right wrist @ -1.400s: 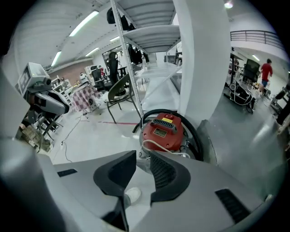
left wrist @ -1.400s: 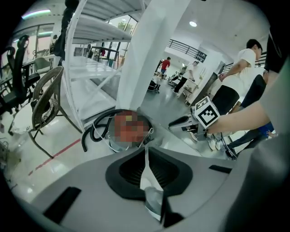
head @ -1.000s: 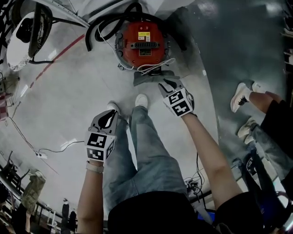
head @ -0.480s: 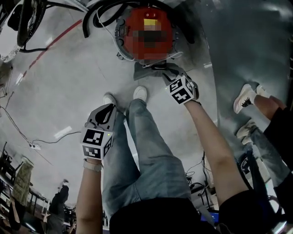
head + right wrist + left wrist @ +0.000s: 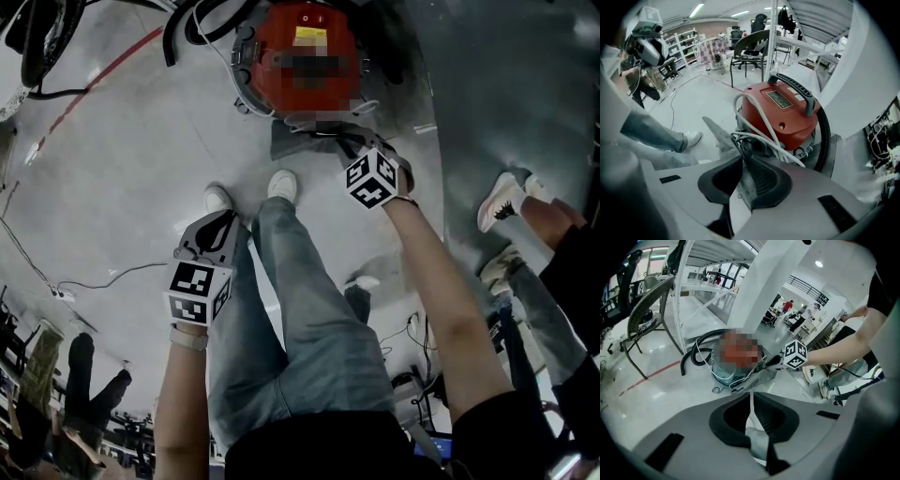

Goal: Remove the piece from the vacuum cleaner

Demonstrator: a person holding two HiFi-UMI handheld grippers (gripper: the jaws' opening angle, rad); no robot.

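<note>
The red vacuum cleaner stands on the floor ahead of my feet, with a black handle on top. A grey cloth piece lies at its base, also visible as the grey piece in the right gripper view. My right gripper reaches down to it; in its own view the right gripper is shut with grey cloth between the pads, beside a black plug. My left gripper hangs back near my left shoe, and the left gripper is shut and holds nothing.
A black hose and white cord loop round the vacuum. A chair and white frame stand behind it at the left. Another person's legs and shoes are at the right. A thin cable runs across the floor.
My right gripper has moved forward and down to the grey piece at the vacuum's base and shut on it. The left gripper has stayed nearly in place.
</note>
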